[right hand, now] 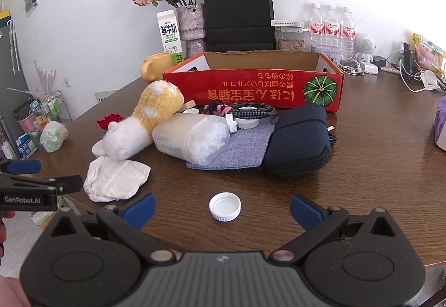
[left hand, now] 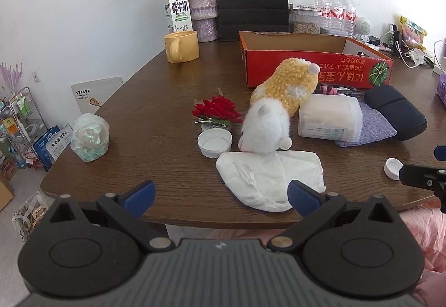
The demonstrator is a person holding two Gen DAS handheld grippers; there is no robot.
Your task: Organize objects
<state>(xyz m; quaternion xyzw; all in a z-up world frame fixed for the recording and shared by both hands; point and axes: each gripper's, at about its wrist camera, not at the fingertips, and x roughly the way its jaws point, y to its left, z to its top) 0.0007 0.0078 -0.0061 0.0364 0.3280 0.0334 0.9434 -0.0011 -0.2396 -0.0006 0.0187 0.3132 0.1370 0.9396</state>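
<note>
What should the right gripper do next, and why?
Probably ease the right gripper forward and down around the white cap: it lies alone, directly between the open jaws, and the red box behind looks empty.

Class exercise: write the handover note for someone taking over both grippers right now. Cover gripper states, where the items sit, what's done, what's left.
Left gripper: open, empty, at the table's near edge by the tissue.
Right gripper: open, empty, a white cap on the table between its fingers.
Red box: stands behind the clutter; the inside that shows looks empty.
On the table: plush toy leaning on the plastic tub, dark pouch, purple cloth, a second cap, red clip.
Done: nothing yet, it seems.
Left: probably everything.
</note>
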